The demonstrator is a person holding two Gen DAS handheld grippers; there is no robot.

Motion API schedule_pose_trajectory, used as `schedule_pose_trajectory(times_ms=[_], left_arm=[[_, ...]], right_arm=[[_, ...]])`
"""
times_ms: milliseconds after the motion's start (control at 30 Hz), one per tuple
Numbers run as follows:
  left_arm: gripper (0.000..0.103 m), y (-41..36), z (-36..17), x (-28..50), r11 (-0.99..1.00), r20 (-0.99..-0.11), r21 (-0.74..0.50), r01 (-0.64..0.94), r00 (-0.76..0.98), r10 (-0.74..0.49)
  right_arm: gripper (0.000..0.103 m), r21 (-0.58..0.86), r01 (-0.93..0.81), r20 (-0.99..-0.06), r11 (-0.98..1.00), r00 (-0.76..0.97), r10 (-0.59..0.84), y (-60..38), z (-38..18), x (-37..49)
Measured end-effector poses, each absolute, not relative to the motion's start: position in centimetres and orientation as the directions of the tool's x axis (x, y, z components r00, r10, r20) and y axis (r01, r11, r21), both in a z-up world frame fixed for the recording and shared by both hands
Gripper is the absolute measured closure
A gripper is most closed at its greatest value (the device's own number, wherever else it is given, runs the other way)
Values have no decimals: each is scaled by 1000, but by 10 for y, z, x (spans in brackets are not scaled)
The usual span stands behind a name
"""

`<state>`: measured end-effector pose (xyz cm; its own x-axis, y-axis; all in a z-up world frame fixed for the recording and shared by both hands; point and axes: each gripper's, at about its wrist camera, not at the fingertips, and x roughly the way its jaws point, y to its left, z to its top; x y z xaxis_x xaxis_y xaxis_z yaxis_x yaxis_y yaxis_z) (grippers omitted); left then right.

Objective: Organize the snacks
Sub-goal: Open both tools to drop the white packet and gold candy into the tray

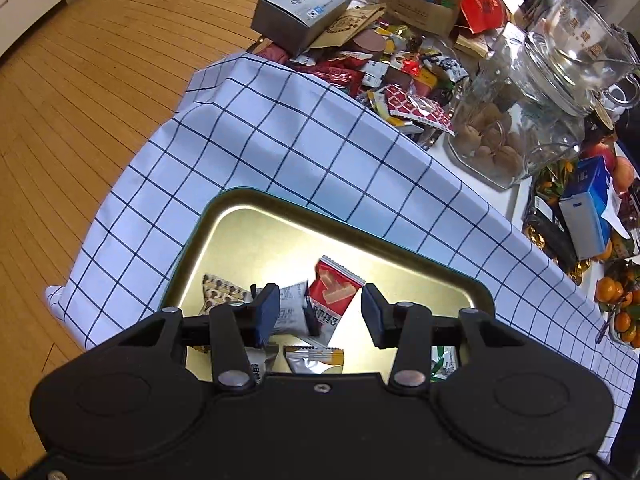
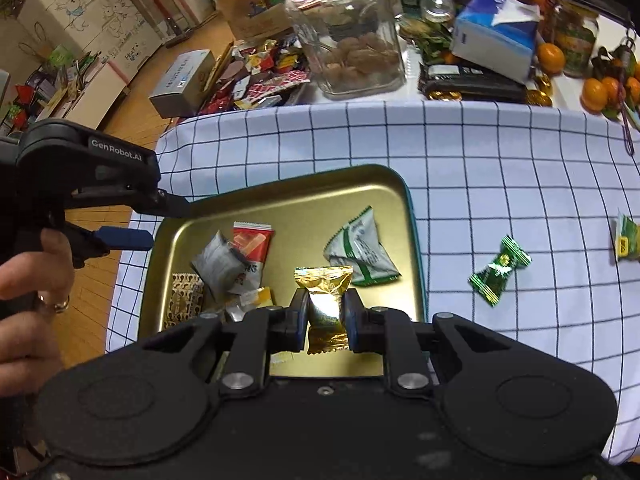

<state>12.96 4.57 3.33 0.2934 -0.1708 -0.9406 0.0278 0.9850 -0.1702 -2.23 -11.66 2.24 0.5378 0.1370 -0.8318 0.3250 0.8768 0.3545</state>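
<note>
counter: we see a checked cloth spread over it, filling the middle of both views.
clutter: a glass jar of brown pieces stands at the top centre of the right wrist view, with a snack pile to its left.
tray: our gold tray lies on the cloth, lower centre, holding several wrapped snacks.
left gripper: jaws apart with nothing between them, above the red packet and grey packet in the tray.
right gripper: jaws clamped on a gold packet, held over the tray's near edge.
loose snack: a green candy lies on the cloth to the right of the tray.
</note>
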Motion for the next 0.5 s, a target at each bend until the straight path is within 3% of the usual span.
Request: schedule_pose_trajectory(times_ms=[367,467,500], left_arm=[[51,61,32,135,984,-948,-170,-53,282,-148],[51,65,30,137,982,-949,-173,-74,279,-146],[51,67,30,137,981,-950,-173,-82,277,-145]], right_arm=[[76,310,243,-826,919,548,134,-84,22,25],[63,277,216,-808,936,580,105,-72,23,28],[54,263,219,-797,940,598,84,-69,23,27]])
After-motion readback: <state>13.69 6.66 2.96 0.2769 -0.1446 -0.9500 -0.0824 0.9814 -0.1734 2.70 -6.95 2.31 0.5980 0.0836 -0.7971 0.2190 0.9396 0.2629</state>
